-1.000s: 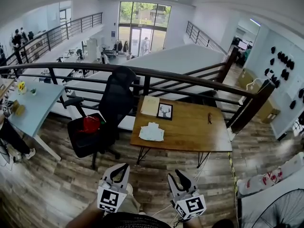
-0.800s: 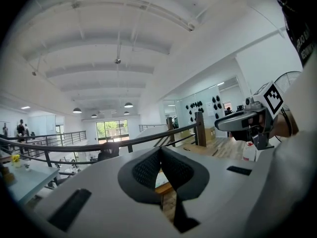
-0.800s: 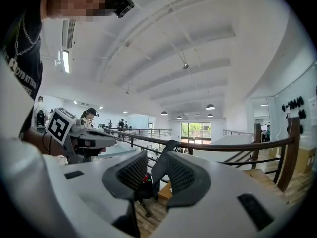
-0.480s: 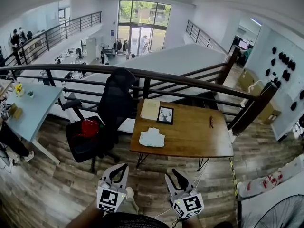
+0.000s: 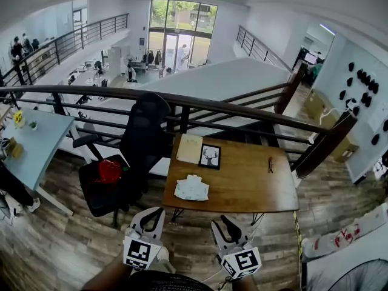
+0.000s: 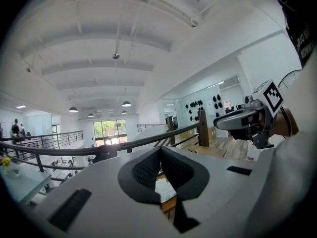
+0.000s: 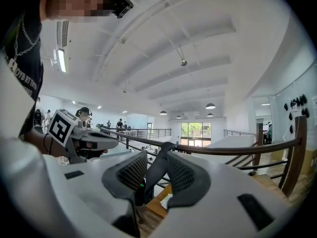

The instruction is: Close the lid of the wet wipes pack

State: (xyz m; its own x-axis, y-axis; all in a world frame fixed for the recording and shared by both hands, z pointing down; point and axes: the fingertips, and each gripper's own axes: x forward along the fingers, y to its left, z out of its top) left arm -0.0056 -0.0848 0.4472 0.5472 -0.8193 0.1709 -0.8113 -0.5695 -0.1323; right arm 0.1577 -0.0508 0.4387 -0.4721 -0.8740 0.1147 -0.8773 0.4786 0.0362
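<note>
The wet wipes pack (image 5: 192, 188) is a small white packet near the left end of a wooden table (image 5: 242, 187), far ahead of me. Its lid is too small to make out. My left gripper (image 5: 159, 212) and right gripper (image 5: 229, 222) hang low in the head view, well short of the table and touching nothing. Both have their jaws drawn together and hold nothing. In the left gripper view a bit of the pack (image 6: 164, 188) shows through the slit between the pads. The right gripper view shows the pack (image 7: 166, 200) on the table's corner.
A framed deer picture (image 5: 210, 156) and a pale sheet (image 5: 189, 148) lie at the table's back left, and a small dark item (image 5: 270, 164) at its right. A black office chair (image 5: 136, 144) with a red thing (image 5: 110, 170) stands left of the table. A dark railing (image 5: 254, 115) runs behind.
The table and chair have slid slightly lower and leftward in the head view, so they look a little nearer. Both grippers keep their place and their jaws have not moved.
</note>
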